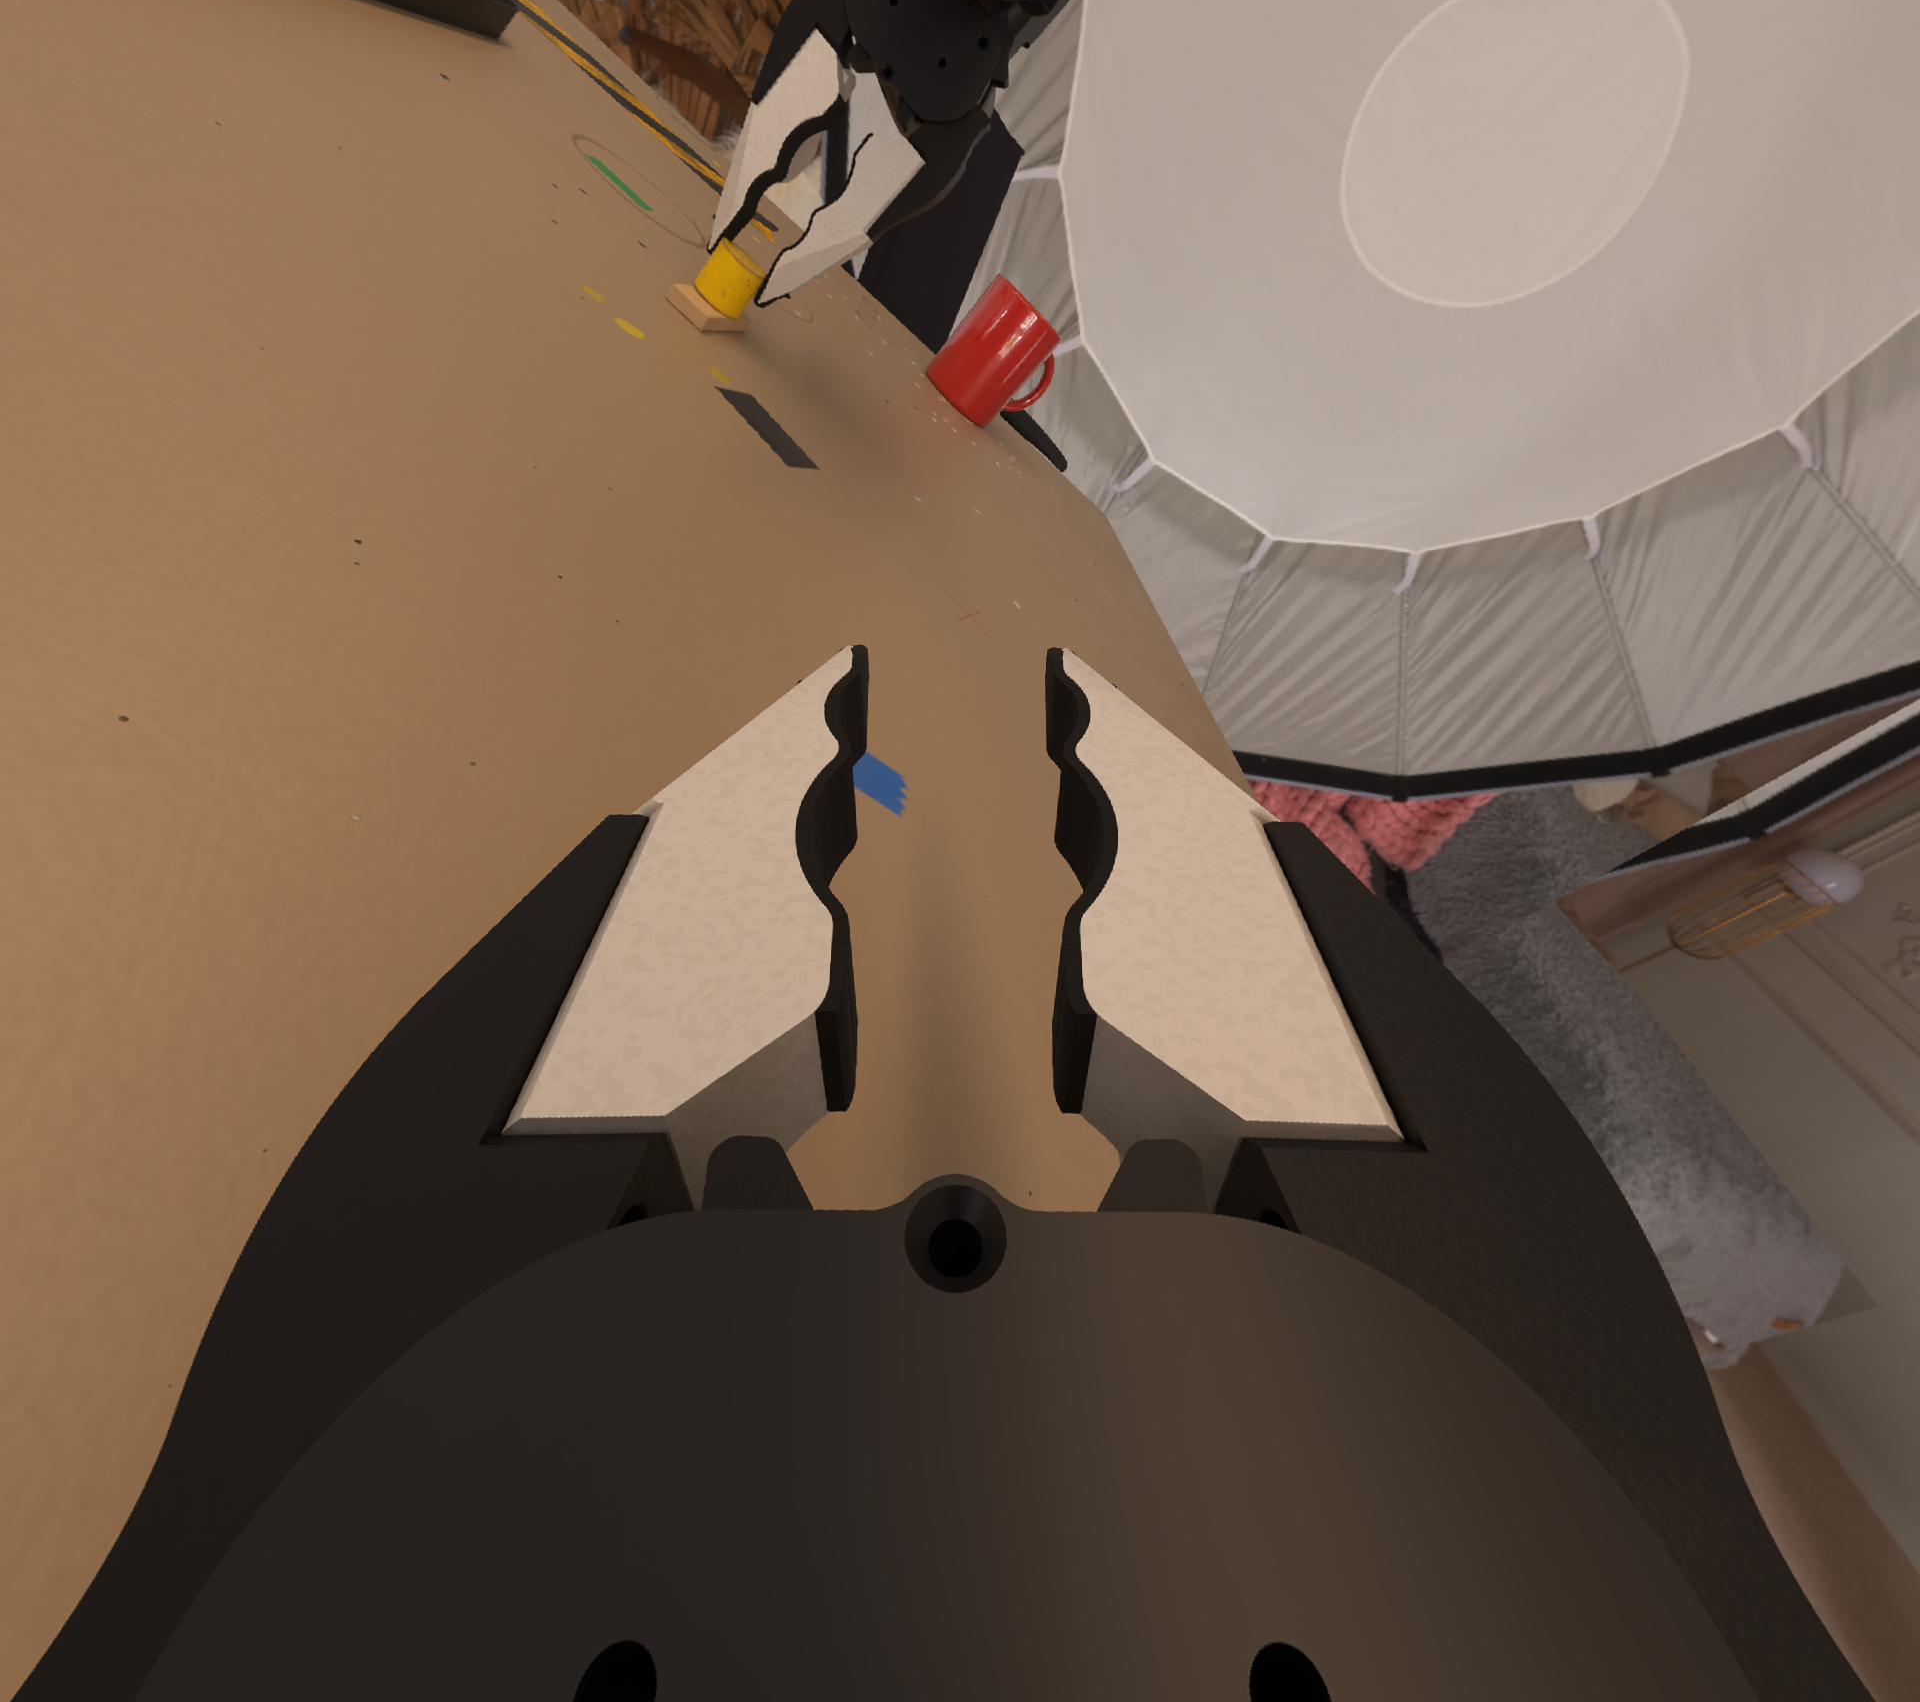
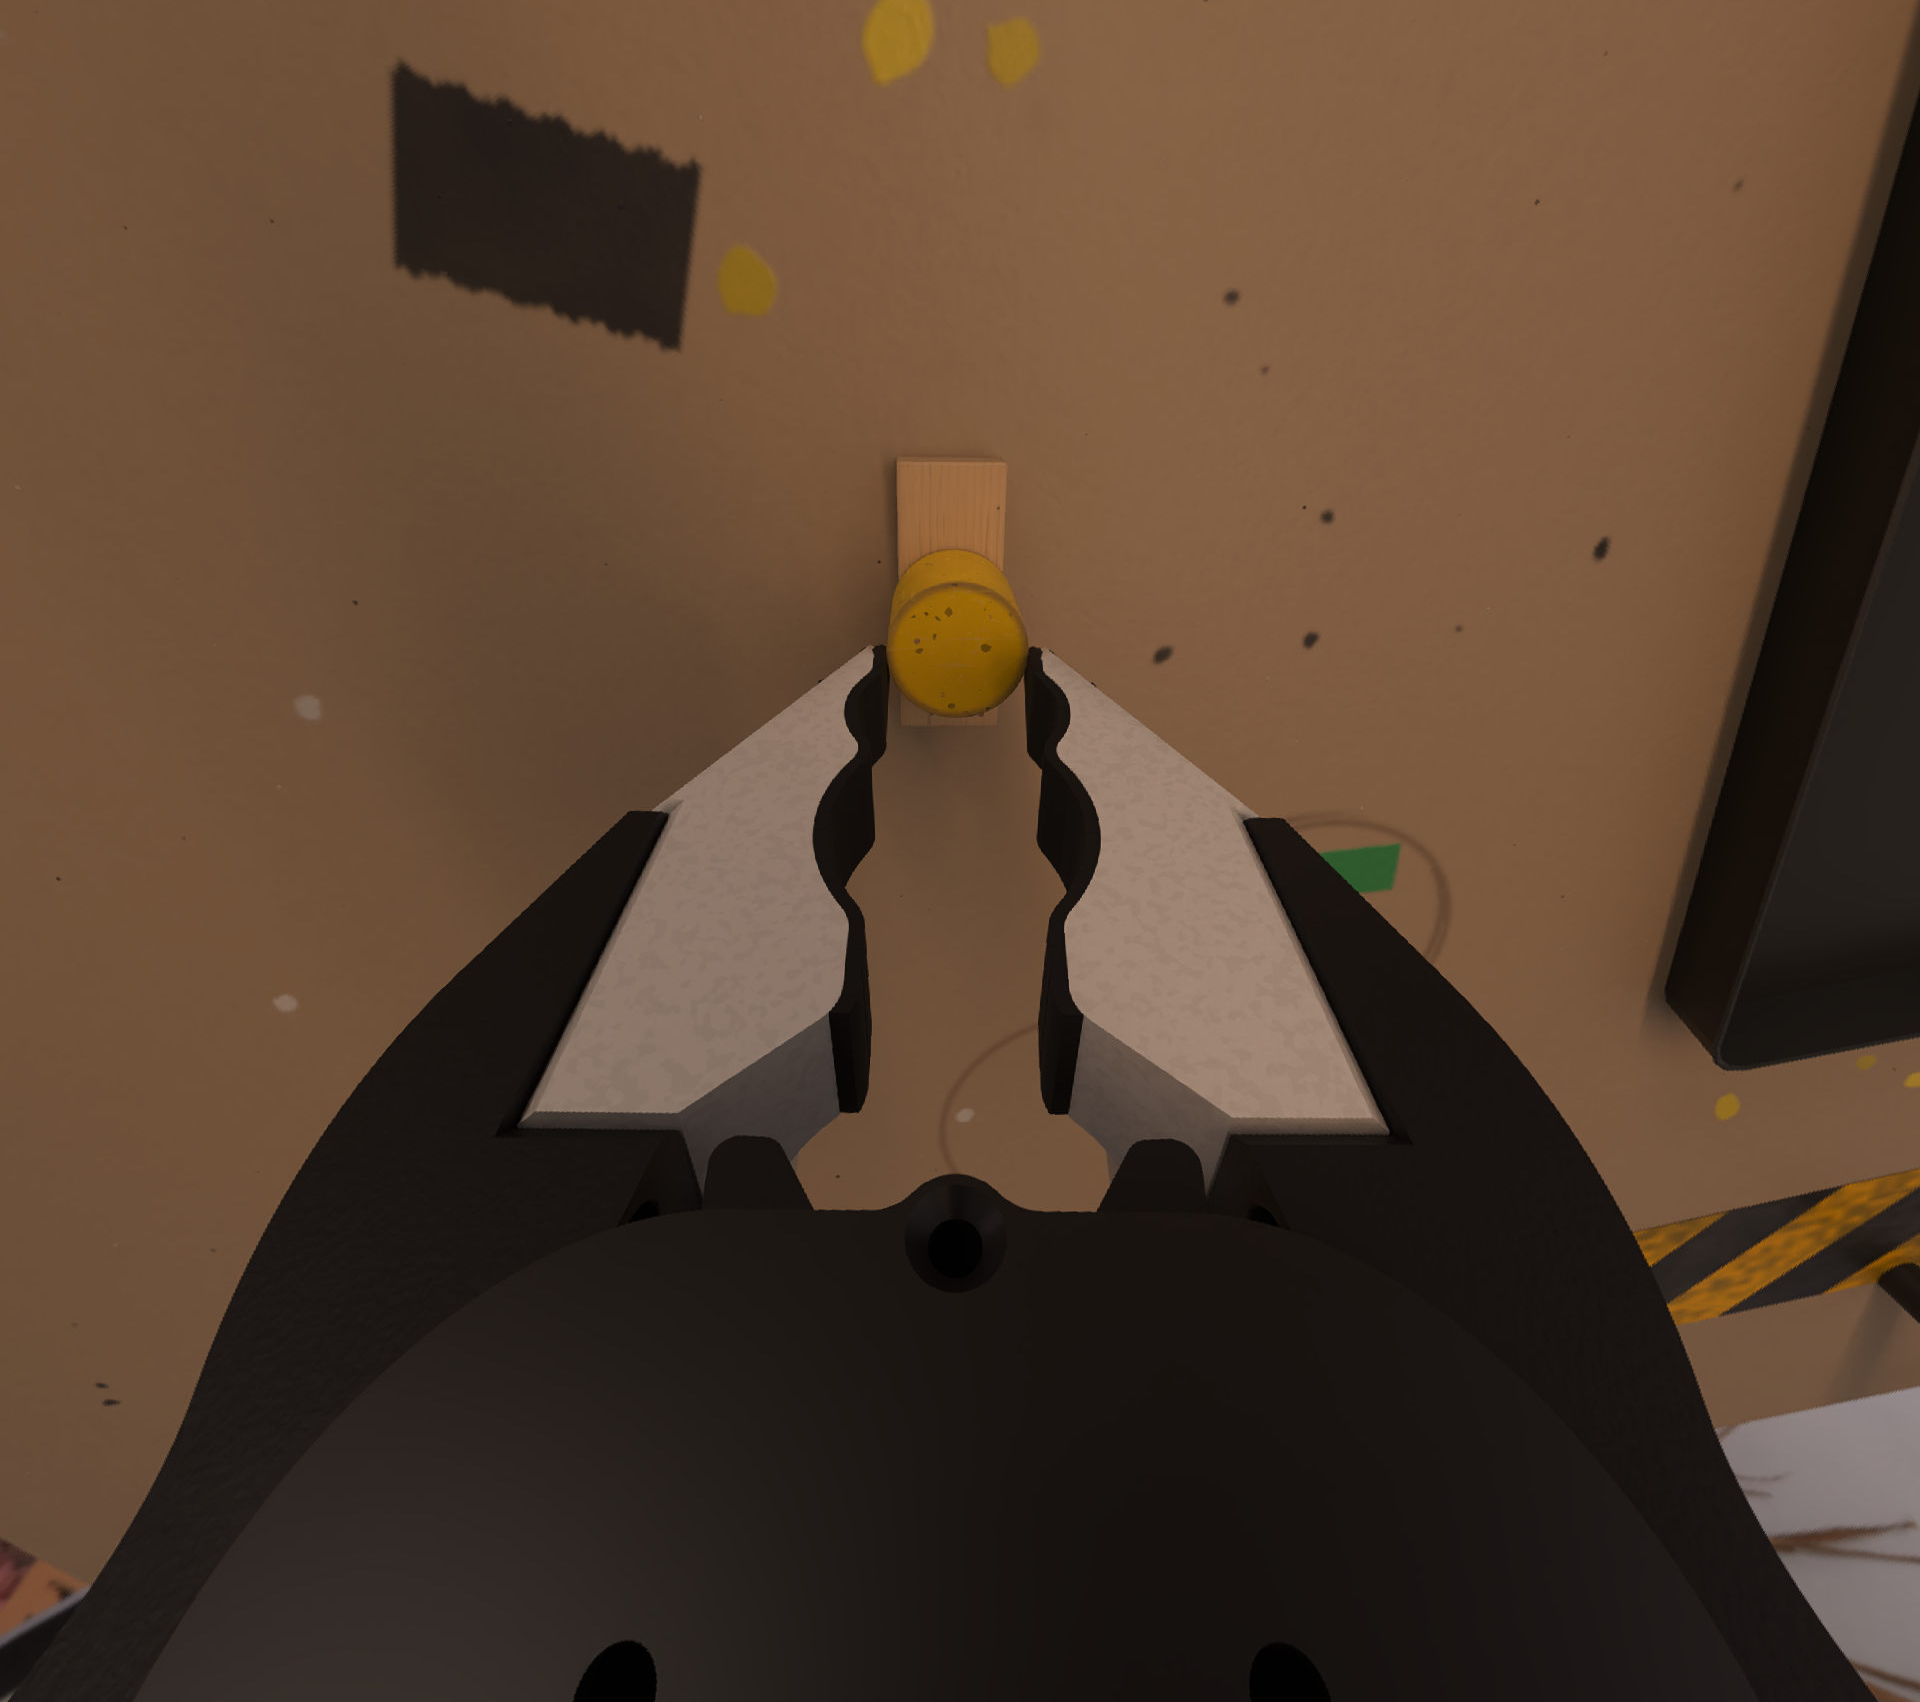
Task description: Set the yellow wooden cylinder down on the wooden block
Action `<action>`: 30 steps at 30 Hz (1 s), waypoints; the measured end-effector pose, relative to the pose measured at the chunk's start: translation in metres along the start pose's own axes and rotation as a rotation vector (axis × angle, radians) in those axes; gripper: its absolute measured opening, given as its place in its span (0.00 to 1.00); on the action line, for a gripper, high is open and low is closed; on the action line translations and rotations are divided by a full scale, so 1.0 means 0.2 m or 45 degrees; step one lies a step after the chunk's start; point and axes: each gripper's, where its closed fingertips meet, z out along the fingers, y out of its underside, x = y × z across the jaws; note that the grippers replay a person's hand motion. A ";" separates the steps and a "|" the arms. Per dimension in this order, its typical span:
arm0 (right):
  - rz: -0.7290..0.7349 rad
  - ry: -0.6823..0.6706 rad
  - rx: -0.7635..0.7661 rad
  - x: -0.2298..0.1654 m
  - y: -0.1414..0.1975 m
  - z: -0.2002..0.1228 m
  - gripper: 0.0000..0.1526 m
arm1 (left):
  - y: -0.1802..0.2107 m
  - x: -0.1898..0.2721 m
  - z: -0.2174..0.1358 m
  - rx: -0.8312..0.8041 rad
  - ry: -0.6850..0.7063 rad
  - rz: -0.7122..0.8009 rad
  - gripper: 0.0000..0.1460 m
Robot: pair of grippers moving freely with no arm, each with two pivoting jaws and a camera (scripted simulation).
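Observation:
The yellow wooden cylinder (image 2: pixel 956 650) stands upright on the small flat wooden block (image 2: pixel 951 499) on the tan table. My right gripper (image 2: pixel 956 665) looks down on it, and its two fingertips press the cylinder's sides near the top, so it is shut on the cylinder. In the left wrist view, the right gripper (image 1: pixel 740 270) hangs over the cylinder (image 1: pixel 727 279) and block (image 1: pixel 707 314) far ahead. My left gripper (image 1: pixel 956 665) is open and empty, low over the table and well away from them.
A red mug (image 1: pixel 992 351) stands near the table's right edge. A black tape patch (image 2: pixel 540 208) and yellow paint spots lie near the block. A dark slab (image 2: pixel 1818 717) lies to the right of the block. A blue tape scrap (image 1: pixel 881 785) lies between my left fingers.

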 end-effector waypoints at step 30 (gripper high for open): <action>0.042 0.150 -0.029 0.00 0.05 0.01 0.28 | 0.00 0.03 -0.04 0.039 0.015 -0.016 0.22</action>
